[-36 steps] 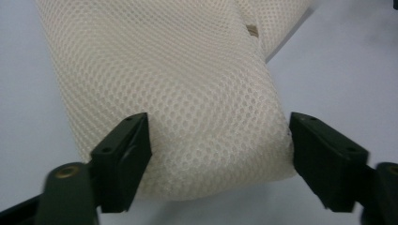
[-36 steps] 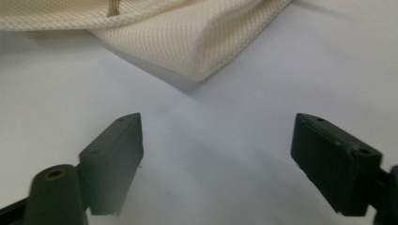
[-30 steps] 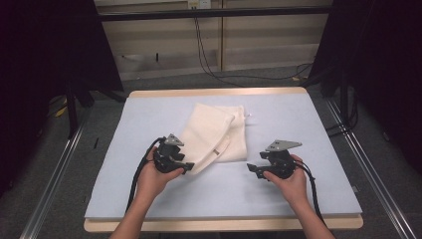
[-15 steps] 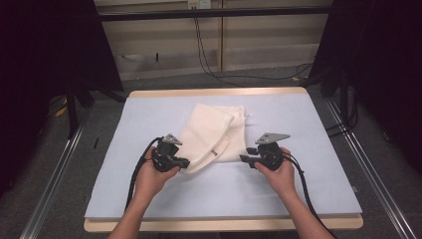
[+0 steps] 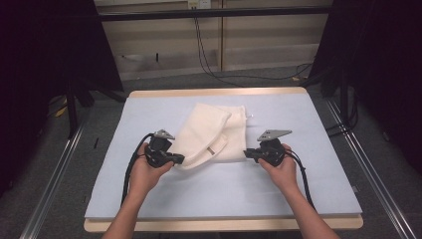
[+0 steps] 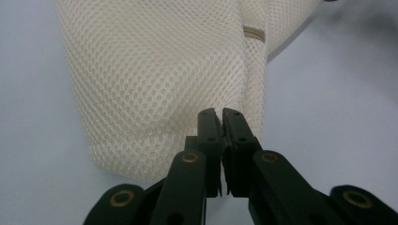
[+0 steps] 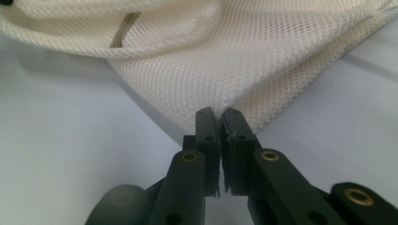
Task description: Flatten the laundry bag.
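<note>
Cream mesh bag [image 5: 214, 134], folded, on pale blue table pad [image 5: 224, 189]

A cream-white mesh fabric bag [image 5: 214, 134] lies flat on the pale blue worktop [image 5: 298, 184], a little toward the far edge and midway between the left and right edges. It is folded over on itself, an upper layer lapping diagonally across the lower one. A tan strip shows along the fold's near edge. Its honeycomb weave is rumpled at the near corners.
</note>
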`<state>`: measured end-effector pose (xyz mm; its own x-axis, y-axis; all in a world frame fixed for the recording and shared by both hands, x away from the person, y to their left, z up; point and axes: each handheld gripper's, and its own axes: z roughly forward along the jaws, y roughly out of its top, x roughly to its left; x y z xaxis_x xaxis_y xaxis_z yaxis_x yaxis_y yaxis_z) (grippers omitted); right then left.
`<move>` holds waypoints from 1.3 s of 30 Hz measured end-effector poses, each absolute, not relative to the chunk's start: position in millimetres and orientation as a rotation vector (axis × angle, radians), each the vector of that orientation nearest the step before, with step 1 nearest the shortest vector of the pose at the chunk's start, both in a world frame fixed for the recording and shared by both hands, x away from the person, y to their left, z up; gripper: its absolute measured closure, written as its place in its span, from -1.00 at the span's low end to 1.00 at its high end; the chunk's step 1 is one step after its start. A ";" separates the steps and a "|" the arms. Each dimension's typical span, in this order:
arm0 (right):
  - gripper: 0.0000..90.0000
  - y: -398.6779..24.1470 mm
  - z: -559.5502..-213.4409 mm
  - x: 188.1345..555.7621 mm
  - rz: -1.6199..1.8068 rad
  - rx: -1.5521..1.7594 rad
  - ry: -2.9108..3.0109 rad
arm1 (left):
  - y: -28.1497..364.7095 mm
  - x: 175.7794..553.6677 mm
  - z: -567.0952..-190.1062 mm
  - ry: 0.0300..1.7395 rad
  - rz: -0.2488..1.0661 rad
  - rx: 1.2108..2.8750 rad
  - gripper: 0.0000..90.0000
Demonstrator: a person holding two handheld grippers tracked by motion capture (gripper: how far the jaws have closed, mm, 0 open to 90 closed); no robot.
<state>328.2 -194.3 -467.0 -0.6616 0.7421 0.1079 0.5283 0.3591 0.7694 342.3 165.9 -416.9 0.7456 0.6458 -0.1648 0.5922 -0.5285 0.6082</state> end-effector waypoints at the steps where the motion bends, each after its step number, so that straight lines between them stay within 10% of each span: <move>1: 0.91 -196.1 -466.1 327.5 1.187 1.132 2.360 | 171.2 344.8 -415.3 0.941 0.117 2.277 0.93; 31: 0.91 -240.5 -462.9 331.8 1.069 1.218 2.263 | 238.6 378.9 -438.9 1.227 0.179 2.166 0.95; 39: 0.90 -238.9 -464.0 331.8 1.071 1.212 2.262 | 241.0 379.3 -437.5 1.257 0.187 2.143 0.68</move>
<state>331.8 -238.9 -464.0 -0.5682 0.8221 0.0376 0.5503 0.3455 0.7601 379.3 241.0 -437.5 0.5330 0.8246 -0.1895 0.7338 -0.3390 0.5888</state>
